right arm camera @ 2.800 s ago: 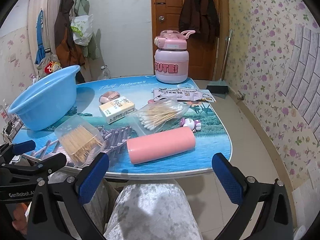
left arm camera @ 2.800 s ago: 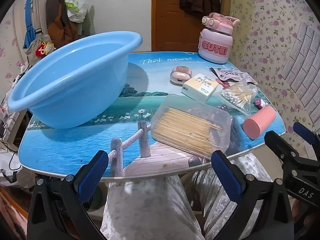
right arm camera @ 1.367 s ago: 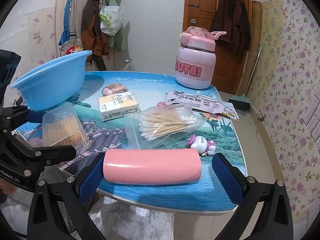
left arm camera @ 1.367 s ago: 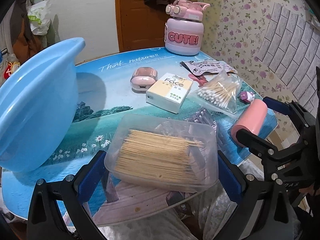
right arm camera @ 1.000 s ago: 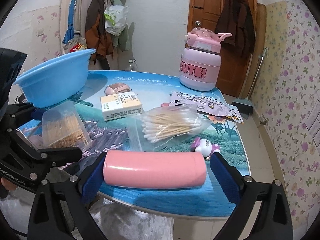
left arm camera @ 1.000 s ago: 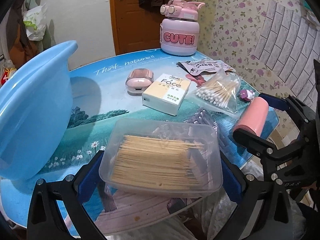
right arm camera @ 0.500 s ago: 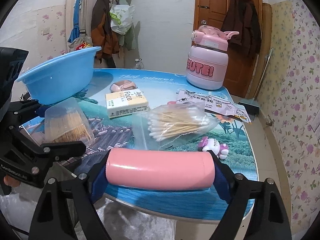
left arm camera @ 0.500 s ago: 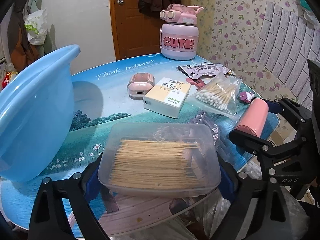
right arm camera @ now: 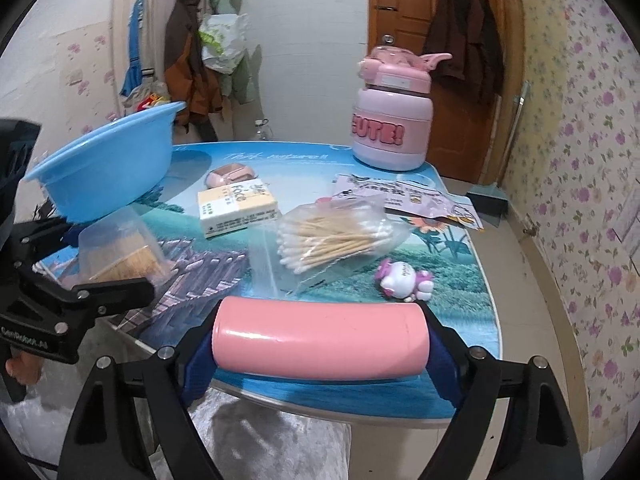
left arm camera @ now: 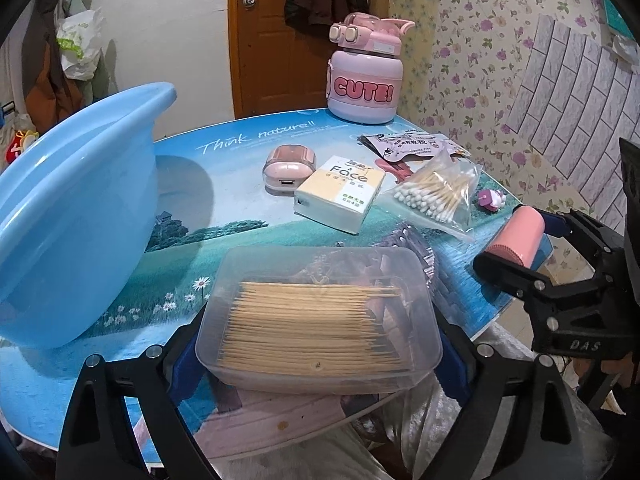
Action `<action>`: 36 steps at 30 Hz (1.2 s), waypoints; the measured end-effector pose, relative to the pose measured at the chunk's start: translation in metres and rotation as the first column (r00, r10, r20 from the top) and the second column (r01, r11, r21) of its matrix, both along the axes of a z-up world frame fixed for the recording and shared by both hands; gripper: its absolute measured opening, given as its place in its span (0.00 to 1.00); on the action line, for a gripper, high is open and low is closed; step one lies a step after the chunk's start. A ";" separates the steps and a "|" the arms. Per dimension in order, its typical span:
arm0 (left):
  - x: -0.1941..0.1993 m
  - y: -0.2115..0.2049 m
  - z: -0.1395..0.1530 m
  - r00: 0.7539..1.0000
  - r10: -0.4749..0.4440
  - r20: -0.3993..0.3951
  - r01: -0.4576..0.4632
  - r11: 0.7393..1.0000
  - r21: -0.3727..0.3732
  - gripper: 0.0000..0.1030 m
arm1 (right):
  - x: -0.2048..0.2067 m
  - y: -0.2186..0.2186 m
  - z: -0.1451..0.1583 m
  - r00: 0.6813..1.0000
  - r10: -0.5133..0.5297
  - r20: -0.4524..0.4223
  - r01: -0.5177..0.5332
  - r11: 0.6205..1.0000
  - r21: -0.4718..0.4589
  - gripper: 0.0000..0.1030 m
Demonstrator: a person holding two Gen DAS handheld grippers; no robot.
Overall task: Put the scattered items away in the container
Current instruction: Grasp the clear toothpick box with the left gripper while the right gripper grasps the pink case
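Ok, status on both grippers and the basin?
Left gripper clamped on toothpick box. Right gripper clamped on pink cylinder. Blue basin empty, path clear.

left hand-held gripper (left arm camera: 318, 364) clamped, right hand-held gripper (right arm camera: 320, 356) apparently clamped

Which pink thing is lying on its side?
The plain pink cylinder, lying sideways at the table's near edge. The pink "CUTE!" bottle stands upright at the back.

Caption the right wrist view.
Right gripper fingers clamp a pink cylinder endwise at the table edge.
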State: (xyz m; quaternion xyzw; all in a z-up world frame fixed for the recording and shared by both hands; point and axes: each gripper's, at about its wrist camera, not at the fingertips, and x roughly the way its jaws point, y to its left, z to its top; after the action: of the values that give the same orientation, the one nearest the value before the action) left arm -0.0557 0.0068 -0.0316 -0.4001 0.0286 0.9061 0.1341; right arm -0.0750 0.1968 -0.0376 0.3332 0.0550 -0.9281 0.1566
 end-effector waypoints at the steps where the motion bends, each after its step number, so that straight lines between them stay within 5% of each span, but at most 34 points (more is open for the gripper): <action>1: 0.001 0.000 0.001 1.000 0.002 -0.004 -0.002 1.000 -0.005 0.90 | -0.001 0.000 0.000 1.000 -0.015 0.005 0.014 1.000 0.002 0.86; 8: 0.010 -0.004 0.010 0.998 0.033 -0.049 -0.033 0.999 -0.007 0.90 | -0.005 0.005 0.005 0.994 -0.090 0.059 0.093 0.995 -0.035 0.86; 36: 0.042 -0.017 0.055 0.982 0.100 -0.163 -0.100 0.995 0.008 0.90 | 0.035 -0.024 0.038 0.991 -0.129 -0.027 0.128 0.991 -0.034 0.85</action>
State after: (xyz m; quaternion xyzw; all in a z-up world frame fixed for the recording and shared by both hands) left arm -0.0139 -0.0100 0.0236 -0.3257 0.0197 0.9414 0.0858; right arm -0.0396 0.1732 0.0003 0.3199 0.0208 -0.9418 0.1010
